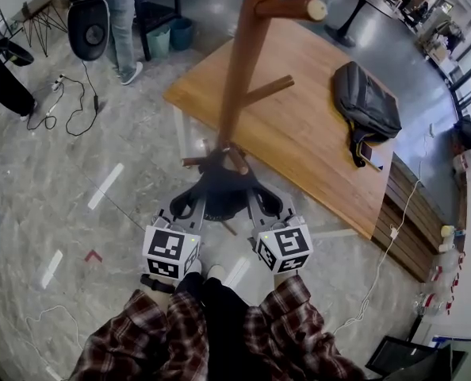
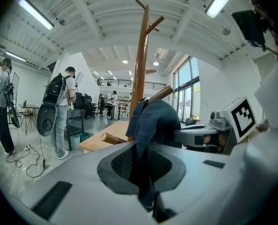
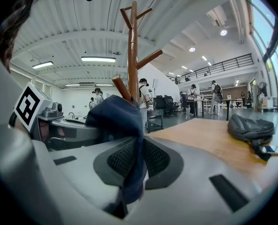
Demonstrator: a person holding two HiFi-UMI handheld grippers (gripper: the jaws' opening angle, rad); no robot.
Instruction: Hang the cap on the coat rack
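Observation:
A dark blue cap hangs between my two grippers at the foot of the wooden coat rack, right by a low peg. My left gripper is shut on the cap's left edge, and cloth runs down between its pads. My right gripper is shut on the right edge, with cloth pinched between its pads. In the left gripper view the cap bulges in front of the rack pole. In the right gripper view the cap sits just under a peg.
A wooden table stands behind the rack, with a grey backpack on it. A person stands at the back left beside a black case. Cables lie on the floor at left. A slatted bench is at right.

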